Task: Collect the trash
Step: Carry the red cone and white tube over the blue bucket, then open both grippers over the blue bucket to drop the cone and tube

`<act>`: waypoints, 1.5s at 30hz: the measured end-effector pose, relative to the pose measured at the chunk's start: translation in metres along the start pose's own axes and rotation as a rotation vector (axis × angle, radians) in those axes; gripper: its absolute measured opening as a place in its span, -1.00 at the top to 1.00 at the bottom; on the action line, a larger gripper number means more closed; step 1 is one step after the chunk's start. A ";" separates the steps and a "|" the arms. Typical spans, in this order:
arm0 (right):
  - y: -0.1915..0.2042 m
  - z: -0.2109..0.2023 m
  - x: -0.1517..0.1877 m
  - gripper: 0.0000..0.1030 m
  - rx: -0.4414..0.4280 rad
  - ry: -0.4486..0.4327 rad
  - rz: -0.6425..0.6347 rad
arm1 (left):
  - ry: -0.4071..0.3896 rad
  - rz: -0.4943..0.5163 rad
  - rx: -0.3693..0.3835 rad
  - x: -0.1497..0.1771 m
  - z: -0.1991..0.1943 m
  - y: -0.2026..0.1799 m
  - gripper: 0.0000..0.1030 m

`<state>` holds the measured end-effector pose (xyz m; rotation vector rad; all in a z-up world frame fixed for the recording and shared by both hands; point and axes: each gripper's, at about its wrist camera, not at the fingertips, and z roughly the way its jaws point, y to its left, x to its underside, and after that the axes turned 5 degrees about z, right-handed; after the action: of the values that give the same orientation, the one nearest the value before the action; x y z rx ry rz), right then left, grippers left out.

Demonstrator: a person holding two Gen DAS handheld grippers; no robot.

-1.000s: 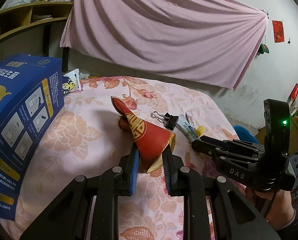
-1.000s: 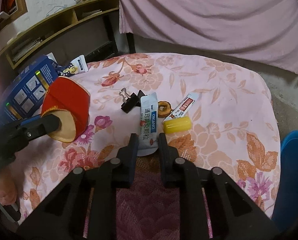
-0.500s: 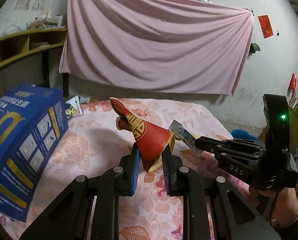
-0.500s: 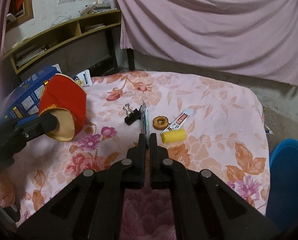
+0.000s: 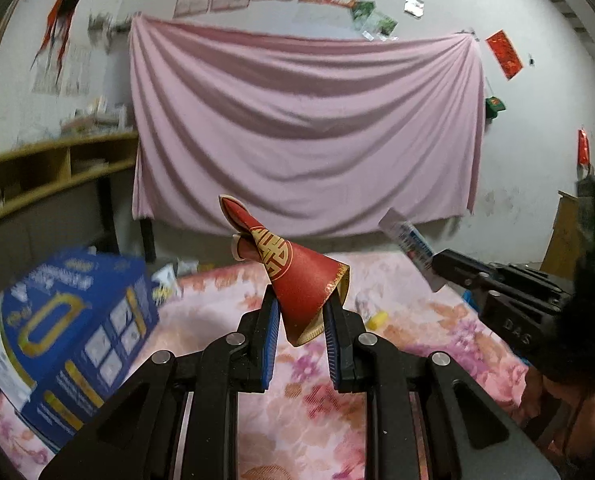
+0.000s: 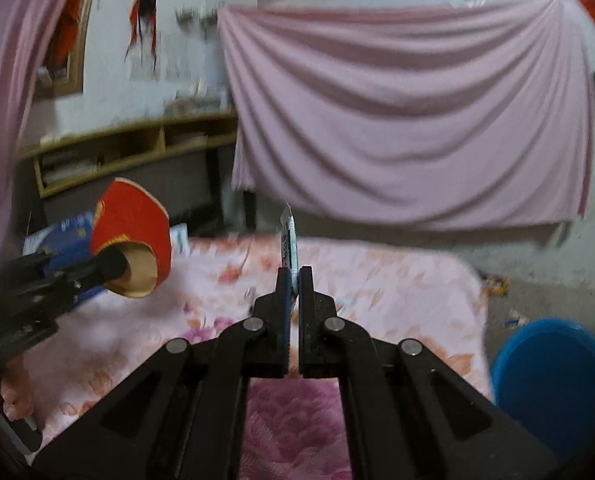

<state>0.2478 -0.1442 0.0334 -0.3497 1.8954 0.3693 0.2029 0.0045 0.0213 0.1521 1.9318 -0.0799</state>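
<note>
My left gripper [image 5: 300, 312] is shut on a squashed red paper cup [image 5: 297, 276] with a gold emblem, held up above the floral table. The cup also shows in the right wrist view [image 6: 135, 236] at the left. My right gripper [image 6: 294, 280] is shut on a thin white and blue sachet [image 6: 288, 236], seen edge-on and raised above the table. The sachet also shows in the left wrist view [image 5: 407, 240], sticking out of the right gripper's fingers [image 5: 453, 266].
A blue box [image 5: 69, 332] stands at the table's left. The floral tablecloth [image 6: 397, 280] covers the table. A small yellow piece [image 5: 376, 320] lies on it. A blue bin [image 6: 553, 364] stands on the floor at the right. A pink curtain [image 5: 305, 128] hangs behind.
Both grippers have lifted and tilted upward with their loads. One second ago the right gripper was open around the sachet on the table; it shut on it and raised it.
</note>
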 end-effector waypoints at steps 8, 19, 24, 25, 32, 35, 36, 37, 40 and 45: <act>-0.024 -0.060 -0.014 0.42 0.146 -0.235 -0.024 | -0.120 0.125 0.069 -0.036 -0.008 -0.056 0.66; -0.099 -0.112 -0.022 0.41 0.333 -0.319 0.090 | -0.113 0.247 0.235 -0.074 0.026 -0.142 0.66; -0.140 -0.124 -0.020 0.41 0.409 -0.302 0.197 | -0.042 0.240 0.327 -0.087 0.051 -0.181 0.66; -0.146 -0.127 -0.018 0.41 0.416 -0.298 0.213 | -0.027 0.240 0.341 -0.090 0.056 -0.188 0.66; -0.182 -0.131 -0.011 0.41 0.458 -0.260 0.304 | 0.044 0.234 0.418 -0.101 0.090 -0.224 0.66; -0.189 -0.127 -0.007 0.41 0.471 -0.233 0.322 | 0.076 0.224 0.440 -0.103 0.106 -0.233 0.66; -0.191 -0.124 -0.006 0.41 0.475 -0.223 0.328 | 0.096 0.215 0.444 -0.103 0.115 -0.236 0.66; -0.195 -0.122 -0.004 0.41 0.476 -0.206 0.335 | 0.110 0.205 0.446 -0.102 0.119 -0.234 0.66; -0.204 -0.115 0.001 0.40 0.471 -0.156 0.355 | 0.144 0.176 0.444 -0.097 0.128 -0.234 0.66; -0.219 -0.105 0.009 0.37 0.478 -0.079 0.396 | 0.169 0.153 0.425 -0.094 0.137 -0.228 0.65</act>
<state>0.2465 -0.3873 0.0409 0.3590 1.9001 0.1743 0.3296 -0.2448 0.0559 0.6054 2.0421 -0.3868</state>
